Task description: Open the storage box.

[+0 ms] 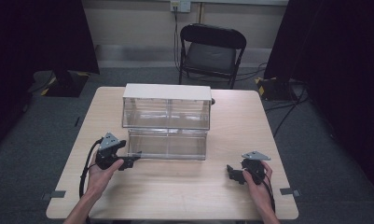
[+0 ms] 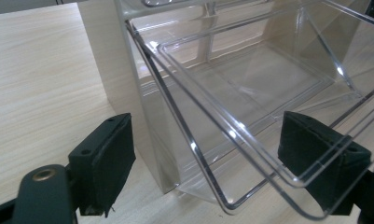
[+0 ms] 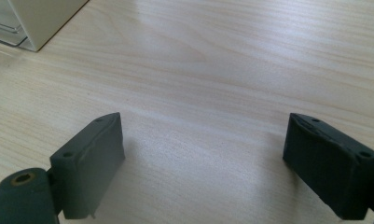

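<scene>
Left claw (image 2: 203, 163) near counter's (image 1: 184, 196) front-left, jaws wide, straddling pulled-out clear drawer's (image 2: 250, 93) corner. Right claw (image 1: 234, 173) near front-right edge, jaws wide, holding nothing. Cabinet (image 1: 166, 100) at counter's back-centre.

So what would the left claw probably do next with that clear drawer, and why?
Probably close. The left claw stands open with the front rim of the lower clear drawer between its jaws, and that drawer already sticks out from the cabinet. Closing would give a grip for pulling or pushing.
</scene>
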The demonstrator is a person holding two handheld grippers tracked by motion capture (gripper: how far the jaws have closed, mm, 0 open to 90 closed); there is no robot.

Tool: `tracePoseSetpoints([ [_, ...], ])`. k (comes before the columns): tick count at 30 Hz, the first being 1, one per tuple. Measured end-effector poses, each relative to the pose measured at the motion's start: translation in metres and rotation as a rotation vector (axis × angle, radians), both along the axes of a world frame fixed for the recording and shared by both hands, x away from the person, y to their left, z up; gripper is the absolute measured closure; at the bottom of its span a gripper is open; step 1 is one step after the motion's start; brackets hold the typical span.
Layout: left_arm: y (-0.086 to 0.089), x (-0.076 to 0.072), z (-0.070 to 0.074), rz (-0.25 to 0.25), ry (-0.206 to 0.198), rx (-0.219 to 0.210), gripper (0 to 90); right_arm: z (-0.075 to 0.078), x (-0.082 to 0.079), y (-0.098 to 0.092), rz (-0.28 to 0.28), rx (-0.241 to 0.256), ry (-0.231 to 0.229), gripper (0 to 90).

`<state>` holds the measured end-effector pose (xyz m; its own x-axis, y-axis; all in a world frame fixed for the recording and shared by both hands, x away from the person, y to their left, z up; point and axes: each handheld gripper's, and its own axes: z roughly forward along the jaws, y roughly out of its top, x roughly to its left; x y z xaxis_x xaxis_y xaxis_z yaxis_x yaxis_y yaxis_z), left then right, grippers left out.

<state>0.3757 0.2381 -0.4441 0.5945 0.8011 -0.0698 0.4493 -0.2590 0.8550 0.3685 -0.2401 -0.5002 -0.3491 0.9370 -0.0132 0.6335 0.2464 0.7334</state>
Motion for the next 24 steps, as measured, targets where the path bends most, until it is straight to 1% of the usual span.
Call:
tracePoseSetpoints([
  [2,0.0,0.001,0.004,-0.014,-0.003,-0.001,18.0,0.0,0.0,0.0,0.0,0.0,0.0,11.5],
  [5,-0.002,0.0,0.006,-0.017,-0.014,-0.017,17.6,0.0,0.0,0.0,0.0,0.0,0.0,11.5],
  [6,-0.001,0.0,0.007,-0.016,-0.015,-0.002,17.7,0.0,0.0,0.0,0.0,0.0,0.0,11.5],
  [7,-0.001,0.001,0.007,-0.02,-0.017,-0.002,17.5,0.0,0.0,0.0,0.0,0.0,0.0,11.5],
  [10,-0.001,0.001,0.008,-0.021,-0.016,-0.019,16.6,0.0,0.0,0.0,0.0,0.0,0.0,11.5],
  [12,-0.001,0.002,0.009,-0.029,-0.017,-0.016,16.4,0.0,0.0,0.0,0.0,0.0,0.0,11.5],
  [15,-0.002,0.003,0.011,-0.033,-0.017,-0.027,16.2,0.0,0.0,0.0,0.0,0.0,0.0,11.5],
  [21,-0.005,0.004,0.013,-0.055,-0.021,-0.012,15.8,0.0,0.0,0.0,0.0,0.0,0.0,11.5],
  [24,-0.007,0.004,0.012,-0.049,-0.02,-0.009,15.2,0.0,0.0,0.0,0.0,0.0,0.0,11.5],
])
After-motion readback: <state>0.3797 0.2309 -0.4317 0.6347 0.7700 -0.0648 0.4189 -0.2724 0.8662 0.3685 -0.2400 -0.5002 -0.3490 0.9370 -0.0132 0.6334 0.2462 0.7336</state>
